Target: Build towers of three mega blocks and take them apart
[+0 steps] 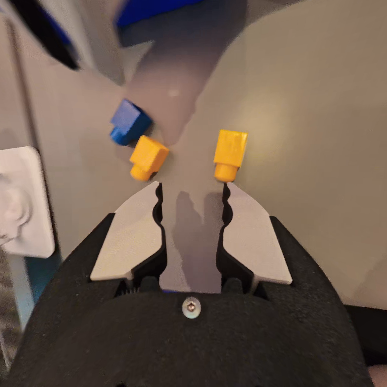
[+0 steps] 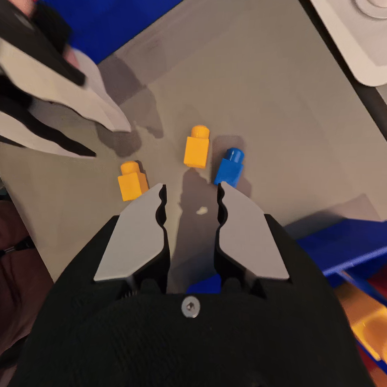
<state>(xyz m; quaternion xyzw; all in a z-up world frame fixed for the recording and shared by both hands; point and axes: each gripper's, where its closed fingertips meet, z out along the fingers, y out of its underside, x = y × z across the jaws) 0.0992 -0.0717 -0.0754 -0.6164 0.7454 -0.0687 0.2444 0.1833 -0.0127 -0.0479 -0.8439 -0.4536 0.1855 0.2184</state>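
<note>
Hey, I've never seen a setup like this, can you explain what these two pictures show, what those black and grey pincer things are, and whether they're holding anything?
Each picture comes from a camera mounted on a hand-held claw, looking forward along its two grey fingers. A person holds one claw in each hand; there is no robot arm.

The left claw and the right claw are both open and hold nothing.

On the grey table lie three single-stud blocks, separate, not stacked: two yellow blocks and a blue block. The right view also shows the left claw at upper left. A white object sits at the table's edge.
</note>
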